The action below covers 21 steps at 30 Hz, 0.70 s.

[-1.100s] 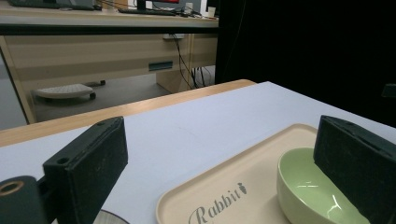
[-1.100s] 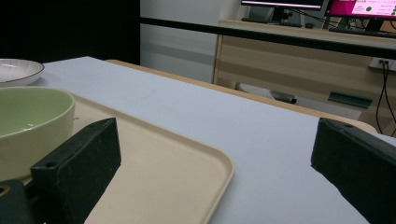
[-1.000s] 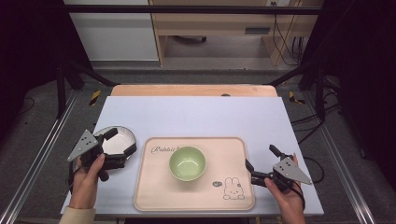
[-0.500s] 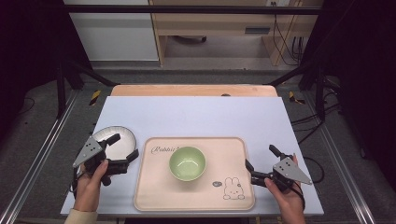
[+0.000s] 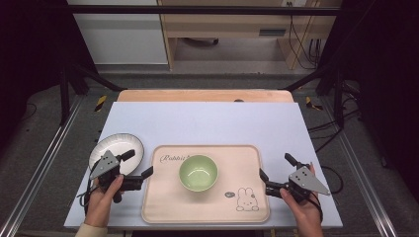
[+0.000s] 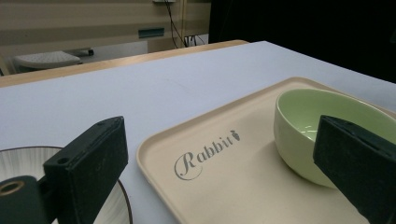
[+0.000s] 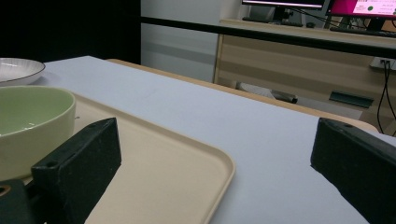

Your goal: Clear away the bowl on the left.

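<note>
Tabletop [image 5: 207, 123]: pale blue-grey sheet on a wooden board; it carries the tray, the plate and both grippers.
Tray [image 5: 207, 210]: beige, rounded corners, near the front edge at the middle — the word "Rabbit" printed at its far left corner, a small rabbit drawing at its near right.
Plate [image 5: 114, 147]: white with a dark striped rim, flat on the tabletop just left of the tray; its near right part lies under the left gripper.
Bowl [image 5: 198, 172]: pale green, upright and empty, at the middle of the tray, apart from both grippers.
Left gripper [image 5: 137, 166]: held in the person's left hand [image 5: 102, 200] at the tray's left edge, over the near right rim of the plate; fingers spread wide and holding nothing — in the left gripper view the bowl sits partly behind the right-hand finger.
Right gripper [image 5: 275, 167]: held in the right hand [image 5: 302, 207] just off the tray's right edge, low over the tabletop; fingers wide apart and empty, the tray's corner between them in the right gripper view.
</note>
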Each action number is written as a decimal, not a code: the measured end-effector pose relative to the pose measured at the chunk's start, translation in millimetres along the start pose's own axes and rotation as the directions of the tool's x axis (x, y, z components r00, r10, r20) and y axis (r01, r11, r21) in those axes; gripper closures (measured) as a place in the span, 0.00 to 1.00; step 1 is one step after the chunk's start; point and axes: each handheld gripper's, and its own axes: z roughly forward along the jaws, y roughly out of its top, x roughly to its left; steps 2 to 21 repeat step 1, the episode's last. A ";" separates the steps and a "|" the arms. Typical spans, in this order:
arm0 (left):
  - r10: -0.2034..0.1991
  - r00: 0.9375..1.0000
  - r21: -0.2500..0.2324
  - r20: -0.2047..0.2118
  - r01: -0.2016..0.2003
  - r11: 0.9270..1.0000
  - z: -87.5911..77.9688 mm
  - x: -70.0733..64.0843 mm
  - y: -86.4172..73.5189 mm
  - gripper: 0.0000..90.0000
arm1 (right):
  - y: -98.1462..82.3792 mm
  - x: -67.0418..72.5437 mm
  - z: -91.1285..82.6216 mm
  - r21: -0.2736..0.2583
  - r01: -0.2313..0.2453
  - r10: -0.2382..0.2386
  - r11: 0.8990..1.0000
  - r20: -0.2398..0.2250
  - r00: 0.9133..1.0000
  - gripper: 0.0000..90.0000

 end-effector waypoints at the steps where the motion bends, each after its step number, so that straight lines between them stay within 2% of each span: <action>1: 0.001 1.000 0.005 0.001 -0.001 1.000 0.6 0.4 -0.6 0.03 | 0.0 -0.2 0.1 -0.001 0.000 0.000 1.000 -0.001 1.000 0.02; 21: 0.001 1.000 0.005 0.001 -0.001 1.000 0.6 0.4 -0.6 0.03 | 0.0 -0.2 0.1 -0.001 0.000 0.000 1.000 -0.001 1.000 0.02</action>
